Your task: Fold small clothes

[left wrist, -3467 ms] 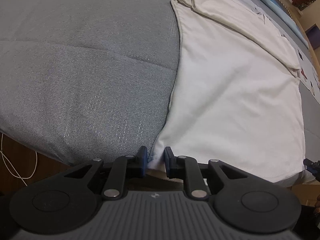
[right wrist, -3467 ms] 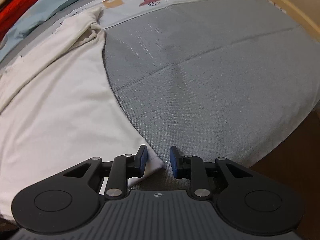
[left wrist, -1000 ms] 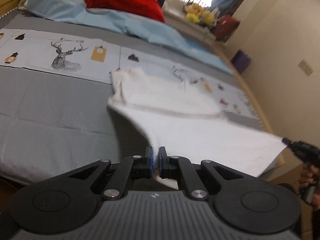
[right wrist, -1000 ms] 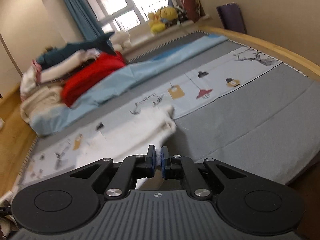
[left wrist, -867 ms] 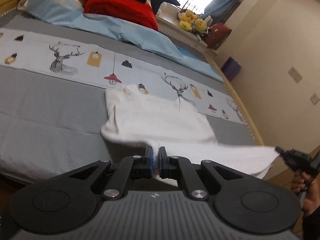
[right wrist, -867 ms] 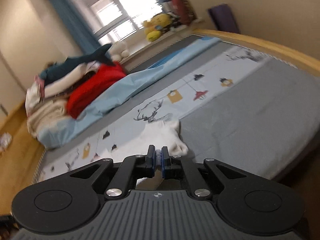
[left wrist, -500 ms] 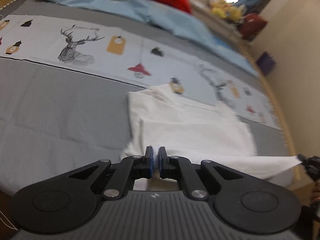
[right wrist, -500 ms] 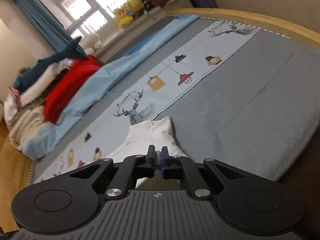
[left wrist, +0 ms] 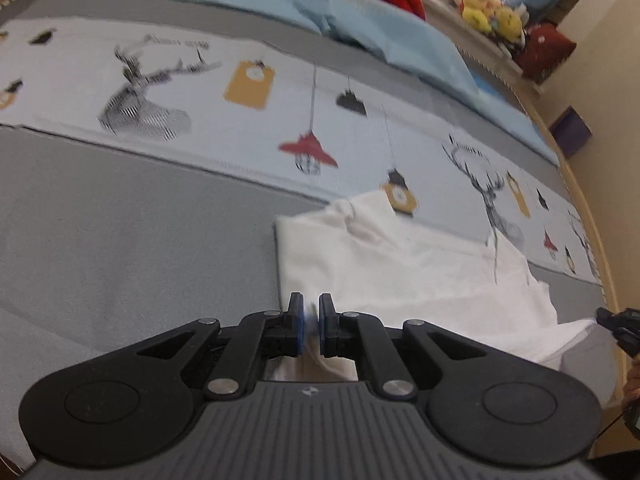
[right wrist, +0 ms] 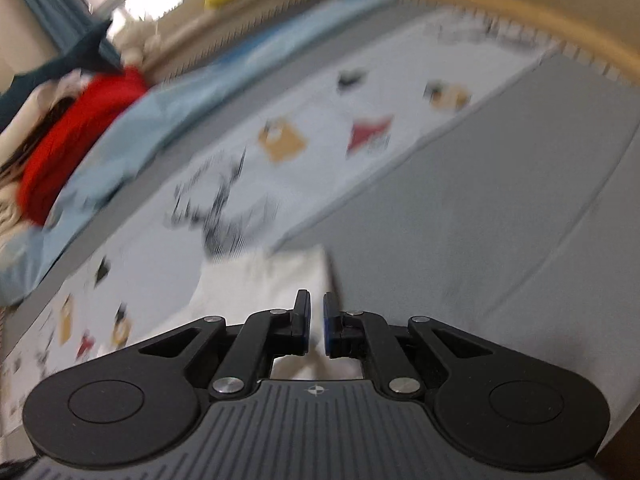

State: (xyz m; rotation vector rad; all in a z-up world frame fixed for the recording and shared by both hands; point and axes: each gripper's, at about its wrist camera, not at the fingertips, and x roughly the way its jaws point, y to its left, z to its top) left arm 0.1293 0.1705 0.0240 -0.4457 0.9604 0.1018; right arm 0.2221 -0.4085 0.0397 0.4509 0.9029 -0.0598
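Garment point(left wrist: 420, 280): a small white top lay on the bed point(left wrist: 140, 240), and its near hem corners were held by both tongs. The left tongs point(left wrist: 311, 320) stood narrow, with a sliver of pale cloth between the blue pads point(left wrist: 298, 320), so the grip on the left hem corner appeared live. The right tongs point(right wrist: 316, 322) also stood narrow; white cloth showed below and behind the pads, but motion blur prevented confirming that fabric was actually pinched in the right wrist view. In the left wrist view, the right tongs appeared at the far right edge with a stretched white corner running to their tip, which suggested the hold. Beyond the tongs, the top's far portion rested flat where the grey panel met the printed band point(left wrist: 280, 92) of deer and lamps, with the collar end farthest away. The step in hand was judged to be carrying the hem over toward the collar for a crosswise fold. To do it well, both corners should be kept level and evenly tensioned, brought forward together, aligned with the shoulder edge, and lowered before release so that no slack bunches at the crease. Hidden or unclear: the hem between the two tongs lay below both frames, the right sleeve area was partly cut off, and the pillows and blue sheet point(left wrist: 360, 20) beyond were blurred.
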